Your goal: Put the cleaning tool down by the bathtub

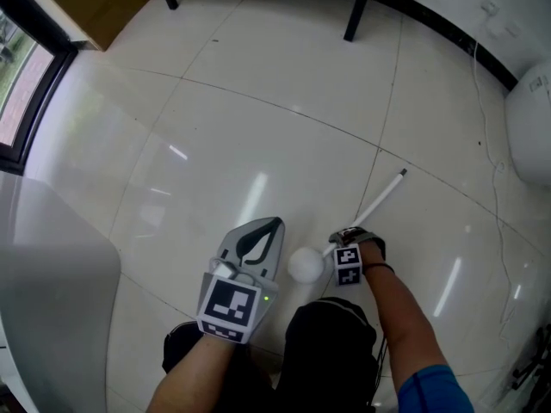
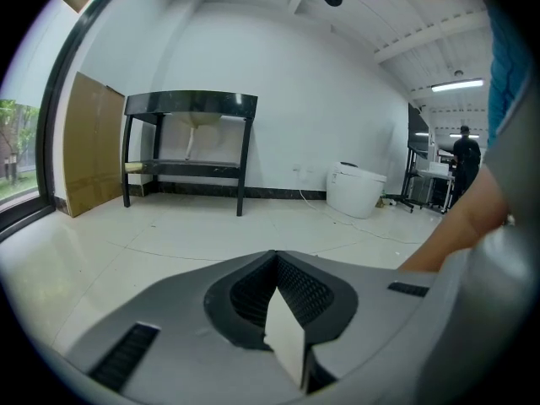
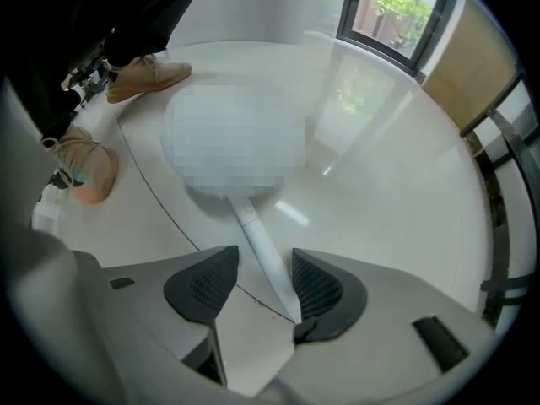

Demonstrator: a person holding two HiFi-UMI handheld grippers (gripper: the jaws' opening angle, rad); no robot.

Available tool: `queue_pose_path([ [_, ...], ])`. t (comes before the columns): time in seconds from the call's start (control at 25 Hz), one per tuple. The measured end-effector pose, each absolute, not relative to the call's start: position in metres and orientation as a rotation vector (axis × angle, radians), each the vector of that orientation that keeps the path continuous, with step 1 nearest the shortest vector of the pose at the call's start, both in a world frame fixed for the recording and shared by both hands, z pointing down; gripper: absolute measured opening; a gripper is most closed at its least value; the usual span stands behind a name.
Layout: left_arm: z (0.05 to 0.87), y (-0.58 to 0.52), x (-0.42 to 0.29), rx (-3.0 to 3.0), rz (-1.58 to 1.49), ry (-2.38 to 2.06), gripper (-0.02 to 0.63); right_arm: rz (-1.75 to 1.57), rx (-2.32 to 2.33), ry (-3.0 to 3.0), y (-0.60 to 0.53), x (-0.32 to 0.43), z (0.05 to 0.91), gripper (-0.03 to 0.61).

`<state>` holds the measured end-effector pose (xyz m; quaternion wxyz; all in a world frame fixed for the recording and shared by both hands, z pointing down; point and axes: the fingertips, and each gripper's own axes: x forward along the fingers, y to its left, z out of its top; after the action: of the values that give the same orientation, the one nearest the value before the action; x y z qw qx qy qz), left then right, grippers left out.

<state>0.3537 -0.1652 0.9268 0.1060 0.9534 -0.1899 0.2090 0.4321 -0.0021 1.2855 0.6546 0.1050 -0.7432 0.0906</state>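
The cleaning tool is a white brush with a round head and a long thin handle that runs away over the floor tiles. My right gripper points down over the handle close to the head. In the right gripper view its jaws stand open with the handle between them, close against the right pad and clear of the left one. The brush head lies just beyond the jaws. My left gripper hovers to the left of the head, shut and empty. The white bathtub rim is at the left.
A white toilet stands at the right with a thin cable trailing across the tiles. A black-framed stand is by the far wall, a brown panel beside a window. The person's shoes are near the brush head.
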Motion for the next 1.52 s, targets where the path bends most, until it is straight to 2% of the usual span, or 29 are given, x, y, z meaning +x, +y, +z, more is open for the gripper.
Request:
queue_pose_path([
  [0.12, 0.931, -0.165, 0.356, 2.804, 0.637, -0.535, -0.002, 0.26, 0.224, -1.671, 0.005, 0.428, 1.287, 0.15],
  [0.24, 0.932, -0.166, 0.359, 2.794, 0.634, -0.524, -0.002, 0.43, 0.373, -1.646, 0.006, 0.43, 1.288, 0.114],
  [0.44, 0.933, -0.166, 0.365, 2.788, 0.625, -0.502, -0.002, 0.674, 0.651, -1.577, -0.001, 0.435, 1.286, 0.112],
  [0.76, 0.933, -0.163, 0.364, 2.797, 0.619, -0.475, -0.002, 0.628, 0.665, -1.622, 0.002, 0.432, 1.283, 0.1],
  [0.84, 0.934, -0.162, 0.364, 2.793, 0.616, -0.479, -0.002, 0.643, 0.727, -1.629, 0.006, 0.433, 1.282, 0.078],
  [1.16, 0.924, -0.151, 0.364, 2.809, 0.572, -0.424, -0.002, 0.731, 0.965, -1.596, 0.009, 0.438, 1.275, 0.078],
  [1.32, 0.92, -0.139, 0.367, 2.826, 0.586, -0.362, -0.002, 0.783, 1.088, -1.611, 0.011, 0.439, 1.222, 0.078],
  [1.52, 0.901, -0.113, 0.331, 2.667, 0.635, -0.401, -0.002, 0.79, 1.228, -1.659, 0.021, 0.425, 1.086, 0.078],
])
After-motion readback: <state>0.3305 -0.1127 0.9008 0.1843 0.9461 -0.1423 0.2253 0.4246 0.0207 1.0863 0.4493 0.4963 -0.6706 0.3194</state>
